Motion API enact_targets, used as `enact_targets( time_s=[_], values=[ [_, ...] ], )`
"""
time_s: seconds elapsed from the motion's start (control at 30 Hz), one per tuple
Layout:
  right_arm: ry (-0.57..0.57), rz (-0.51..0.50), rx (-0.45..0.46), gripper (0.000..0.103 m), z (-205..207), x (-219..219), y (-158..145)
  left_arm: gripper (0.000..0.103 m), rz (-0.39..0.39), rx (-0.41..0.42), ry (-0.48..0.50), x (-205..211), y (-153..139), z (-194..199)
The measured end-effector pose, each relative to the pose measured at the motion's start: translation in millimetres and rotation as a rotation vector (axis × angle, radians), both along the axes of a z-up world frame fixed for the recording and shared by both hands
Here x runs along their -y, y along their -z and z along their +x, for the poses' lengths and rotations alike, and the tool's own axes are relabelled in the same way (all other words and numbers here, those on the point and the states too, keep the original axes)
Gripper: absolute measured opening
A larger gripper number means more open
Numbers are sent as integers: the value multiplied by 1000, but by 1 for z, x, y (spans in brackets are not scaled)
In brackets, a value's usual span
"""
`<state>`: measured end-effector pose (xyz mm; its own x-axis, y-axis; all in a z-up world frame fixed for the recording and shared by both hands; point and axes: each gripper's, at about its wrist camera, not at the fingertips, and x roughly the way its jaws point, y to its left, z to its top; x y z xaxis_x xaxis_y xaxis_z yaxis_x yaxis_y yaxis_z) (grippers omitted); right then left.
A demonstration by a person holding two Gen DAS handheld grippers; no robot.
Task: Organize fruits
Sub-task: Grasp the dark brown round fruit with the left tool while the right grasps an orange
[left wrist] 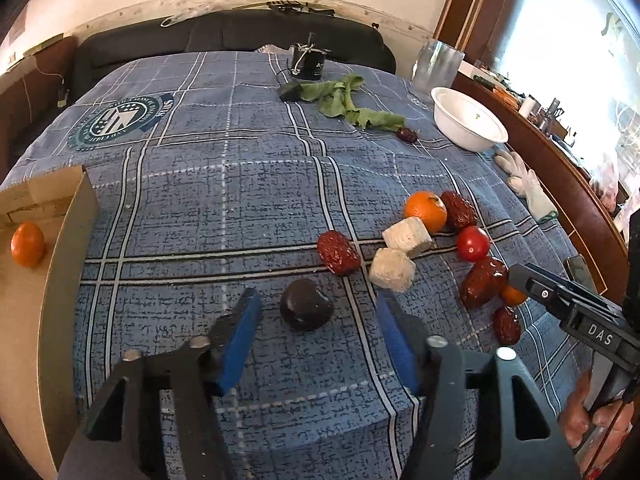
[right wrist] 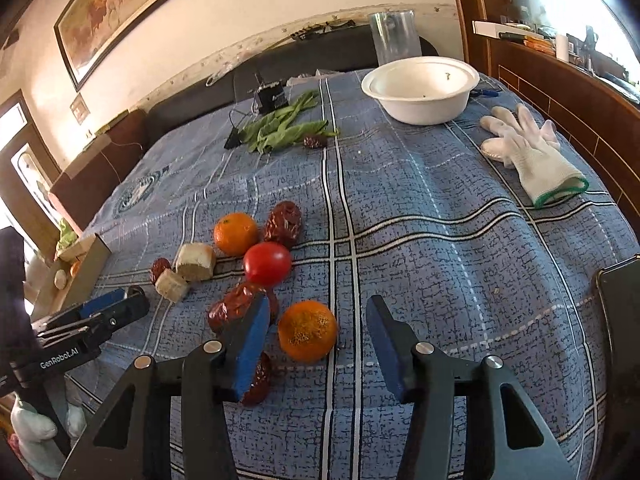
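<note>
My left gripper (left wrist: 318, 312) is open, its blue pads on either side of a dark brown fruit (left wrist: 306, 310) on the blue plaid cloth. My right gripper (right wrist: 318, 332) is open around a small orange (right wrist: 307, 336), not touching it. It also shows in the left wrist view (left wrist: 513, 295), half hidden behind the right gripper's finger (left wrist: 536, 284). A second orange (right wrist: 235, 233), a red tomato (right wrist: 267, 263), several red dates (right wrist: 283, 218) and two pale blocks (right wrist: 195, 262) lie between the grippers. One orange (left wrist: 27, 244) sits in the cardboard box (left wrist: 68, 216) at left.
A white bowl (right wrist: 420, 90) stands at the far right with a clear cup (right wrist: 394, 38) behind it. Green leaves (right wrist: 280, 130), one date (right wrist: 315, 141) and a small black device (right wrist: 272, 98) lie at the back. White gloves (right wrist: 528, 152) lie at right.
</note>
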<state>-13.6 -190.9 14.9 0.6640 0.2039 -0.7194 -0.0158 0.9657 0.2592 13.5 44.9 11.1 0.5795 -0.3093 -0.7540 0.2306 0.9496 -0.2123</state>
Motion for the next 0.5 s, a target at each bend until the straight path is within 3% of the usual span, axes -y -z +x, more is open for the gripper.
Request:
enact_targets(
  time_s=[0.03, 0.1, 0.13, 0.27, 0.5],
  values=[
    [-2, -4, -1, 52, 0, -1, 0, 45, -9, -2, -2, -2, 0, 0],
    [-8, -10, -3, 50, 1, -2, 1, 27, -16, -5, -6, -3, 1, 1],
    [-12, -15, -5, 46, 1, -4, 2, 25, -12, -5, -10, -3, 1, 1],
    [-32, -34, -7, 33, 0, -9, 3, 23, -19, -2, -11, -4, 2, 0],
    [-22, -45, 23, 32, -4, -8, -1, 22, -46, 13, -25, -9, 0, -2]
  ],
)
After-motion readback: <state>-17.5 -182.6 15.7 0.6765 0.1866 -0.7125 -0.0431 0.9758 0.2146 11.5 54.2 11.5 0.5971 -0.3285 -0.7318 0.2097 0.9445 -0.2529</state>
